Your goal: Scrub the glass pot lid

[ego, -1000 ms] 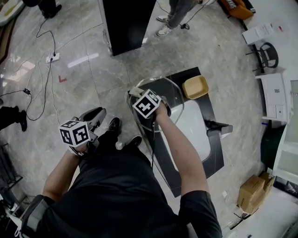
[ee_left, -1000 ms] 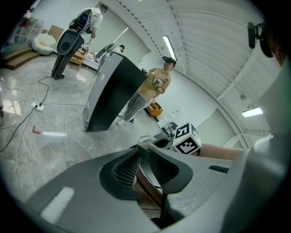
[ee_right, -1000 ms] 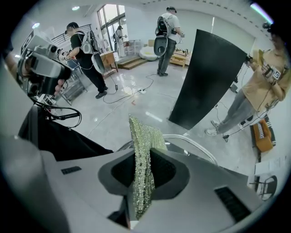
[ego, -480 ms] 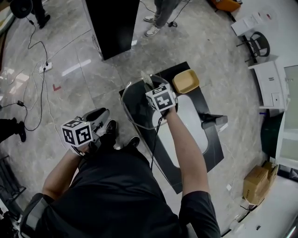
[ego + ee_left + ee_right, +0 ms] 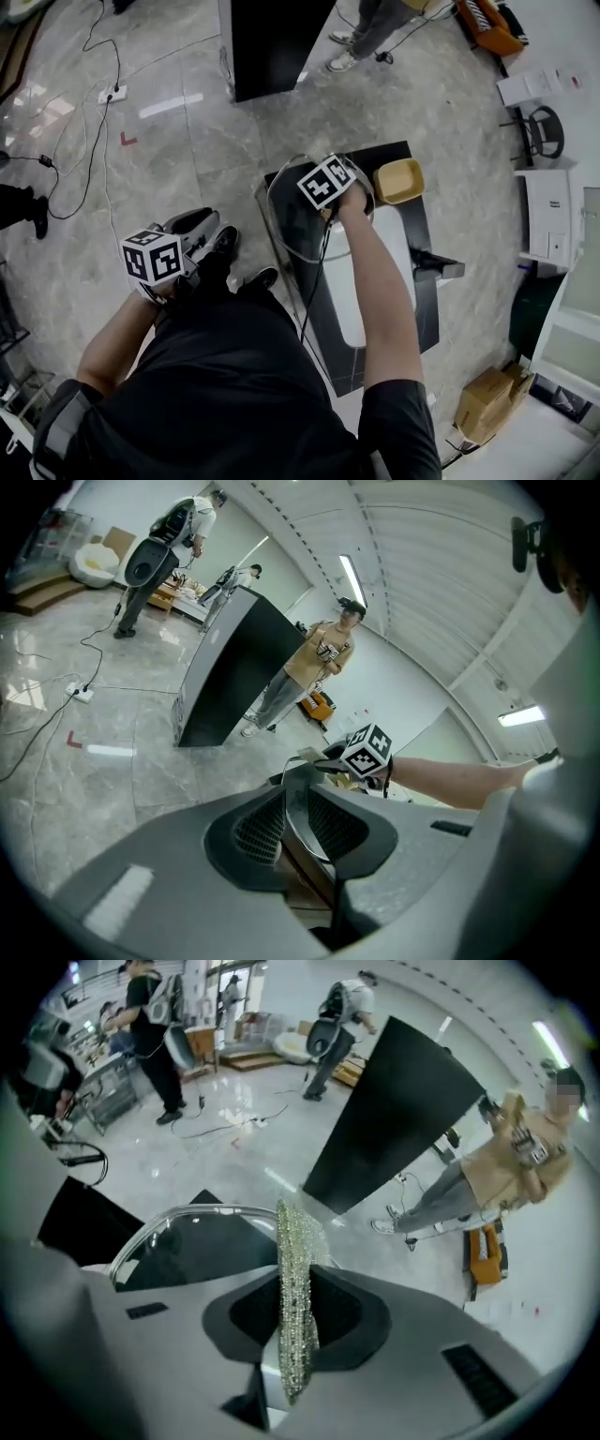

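Note:
The glass pot lid (image 5: 305, 225), clear with a metal rim, hangs tilted over the near-left corner of the black table (image 5: 427, 314). My left gripper (image 5: 225, 220) reaches it from the left. In the left gripper view the lid (image 5: 302, 832) runs edge-on through the narrow gap of that gripper (image 5: 295, 794), whose jaws stand shut on the rim. My right gripper (image 5: 317, 172) is at the lid's far top edge, shut on a glittery silver scrub pad (image 5: 292, 1241). The pad stands upright between the jaws (image 5: 298, 1279) and touches the rim of the lid (image 5: 197, 1241).
A white sink basin (image 5: 366, 281) is set into the table, with a tan square dish (image 5: 398, 180) at its far end. A tall black panel (image 5: 272, 42) and a standing person (image 5: 361, 37) are beyond. Cables (image 5: 94, 141) lie on the floor at left, and a cardboard box (image 5: 487, 403) sits at right.
The right gripper has swept the pad across the lid, from its left part to the right and then up to the far rim. The left gripper has kept its place.

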{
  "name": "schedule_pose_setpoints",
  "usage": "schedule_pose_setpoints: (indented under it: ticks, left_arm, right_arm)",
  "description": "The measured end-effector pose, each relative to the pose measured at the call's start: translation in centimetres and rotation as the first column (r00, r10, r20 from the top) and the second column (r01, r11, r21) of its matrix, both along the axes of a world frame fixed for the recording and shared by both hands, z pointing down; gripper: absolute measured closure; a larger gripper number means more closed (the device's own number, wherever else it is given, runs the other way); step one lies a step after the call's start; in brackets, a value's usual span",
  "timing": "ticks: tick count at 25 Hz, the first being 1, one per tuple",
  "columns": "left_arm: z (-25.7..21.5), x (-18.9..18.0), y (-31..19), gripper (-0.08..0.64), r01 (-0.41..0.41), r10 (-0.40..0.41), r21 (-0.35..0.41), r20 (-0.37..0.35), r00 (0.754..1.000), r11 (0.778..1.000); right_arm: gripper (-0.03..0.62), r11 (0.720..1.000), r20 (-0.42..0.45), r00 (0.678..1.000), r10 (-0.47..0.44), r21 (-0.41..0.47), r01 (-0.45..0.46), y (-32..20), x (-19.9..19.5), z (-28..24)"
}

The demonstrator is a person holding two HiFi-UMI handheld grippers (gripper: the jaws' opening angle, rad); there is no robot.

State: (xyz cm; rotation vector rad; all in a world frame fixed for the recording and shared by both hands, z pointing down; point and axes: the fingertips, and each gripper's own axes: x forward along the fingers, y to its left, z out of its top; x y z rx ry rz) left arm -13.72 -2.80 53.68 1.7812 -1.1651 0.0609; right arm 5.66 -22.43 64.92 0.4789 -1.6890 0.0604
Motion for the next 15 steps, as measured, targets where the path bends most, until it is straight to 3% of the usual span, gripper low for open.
schedule_pose_setpoints:
  ticks: [3, 9, 15]
  left_arm:
    - [0.2, -0.6, 0.4, 0.486, 0.019, -0.019, -0.006, -0.004, 1.000, 1.000]
    - [-0.4, 0.4, 0.0, 0.486, -0.009, 0.009, 0.007, -0.009, 1.000, 1.000]
    - [-0.7, 2.5, -0.7, 0.486, -0.065, 0.065, 0.012, -0.007, 0.998, 0.998]
  right_arm:
    - [0.526, 0.994, -0.036, 0.994, -0.108, -0.019, 0.107, 2.1, -2.3, 1.0]
    - [0.527, 0.972, -0.041, 0.972, -0.231, -0.041, 0.230, 6.5, -4.5, 0.8]
    - [0.527, 0.953, 0.024, 0.954, -0.299, -0.053, 0.300, 10.9, -5.0, 0.4]
